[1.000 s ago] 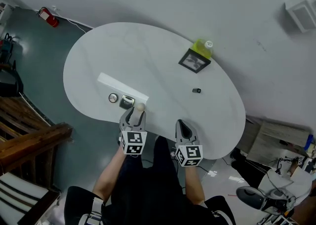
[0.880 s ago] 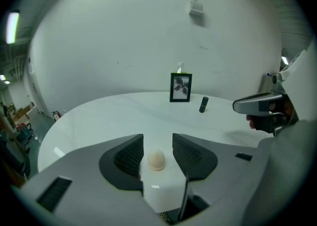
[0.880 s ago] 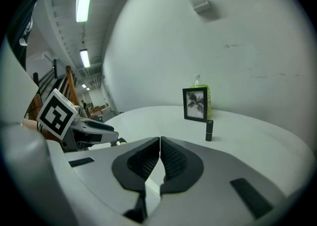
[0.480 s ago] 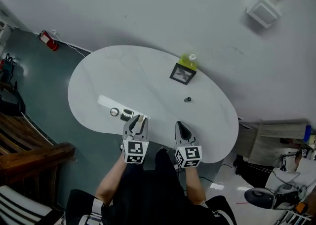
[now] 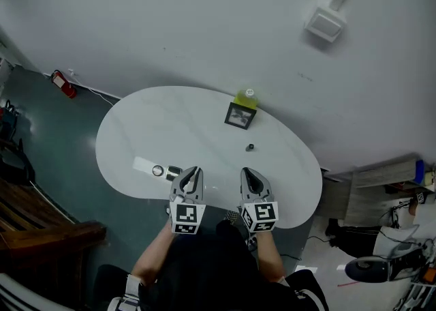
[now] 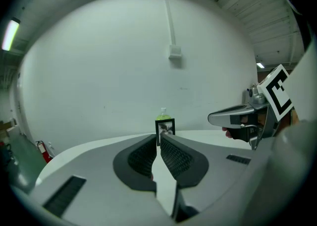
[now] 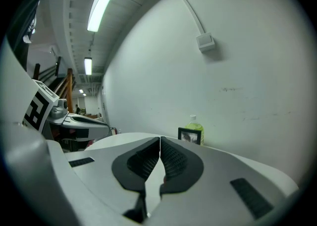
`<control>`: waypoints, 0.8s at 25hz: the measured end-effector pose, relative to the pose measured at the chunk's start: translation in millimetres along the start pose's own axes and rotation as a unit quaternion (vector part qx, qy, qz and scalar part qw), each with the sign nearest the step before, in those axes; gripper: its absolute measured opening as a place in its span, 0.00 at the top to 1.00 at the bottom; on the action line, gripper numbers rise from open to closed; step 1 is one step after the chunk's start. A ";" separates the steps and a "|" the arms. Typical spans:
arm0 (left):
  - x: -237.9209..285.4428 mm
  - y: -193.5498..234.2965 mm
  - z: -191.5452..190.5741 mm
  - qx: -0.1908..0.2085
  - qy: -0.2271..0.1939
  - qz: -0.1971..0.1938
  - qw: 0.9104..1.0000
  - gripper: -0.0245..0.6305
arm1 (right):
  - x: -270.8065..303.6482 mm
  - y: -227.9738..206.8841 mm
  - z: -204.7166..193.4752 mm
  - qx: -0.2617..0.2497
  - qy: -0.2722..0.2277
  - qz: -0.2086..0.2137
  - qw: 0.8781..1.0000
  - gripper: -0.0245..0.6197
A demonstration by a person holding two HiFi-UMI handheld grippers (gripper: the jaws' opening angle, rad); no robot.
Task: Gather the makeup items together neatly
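at the near edge of the white table (image 5: 177,119), the left gripper (image 5: 189,174) is closing its jaws on nothing; the right gripper (image 5: 251,174) has its jaws together, empty. a round compact (image 5: 157,170) and a silvery case (image 5: 174,171) lie just left of them, and a small dark item (image 5: 251,146) sits apart, farther right. gathering looks unfinished; next, open over that stray piece.

No text, numbers or brand names can be read in any view. The left marker cube (image 5: 186,216) and right marker cube (image 5: 259,215) carry only black-and-white square patterns, no letters. The label on the green bottle (image 5: 247,96) is too small to read, and the framed picture (image 5: 239,116) shows no legible print.
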State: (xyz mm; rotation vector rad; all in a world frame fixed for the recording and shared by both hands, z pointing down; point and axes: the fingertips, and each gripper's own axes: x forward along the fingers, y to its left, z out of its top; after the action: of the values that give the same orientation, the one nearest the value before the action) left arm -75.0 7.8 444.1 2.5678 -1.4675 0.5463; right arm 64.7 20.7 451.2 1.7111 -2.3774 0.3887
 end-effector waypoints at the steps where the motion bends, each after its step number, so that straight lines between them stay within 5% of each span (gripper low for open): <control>1: -1.1 -1.3 6.1 0.003 -0.008 -0.002 1.000 0.91 | -2.3 -1.0 4.4 -0.001 -0.005 -0.003 1.000 0.92; 20: -13.7 -22.5 52.2 0.018 -0.071 -0.043 0.996 0.93 | -33.6 -13.7 37.6 -0.006 -0.053 -0.047 0.997 0.92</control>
State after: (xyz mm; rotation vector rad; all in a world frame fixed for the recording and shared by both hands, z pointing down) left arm -49.4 15.3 392.0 2.7338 -1.3928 0.3907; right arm 88.5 34.8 406.9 1.8736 -2.3524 0.2747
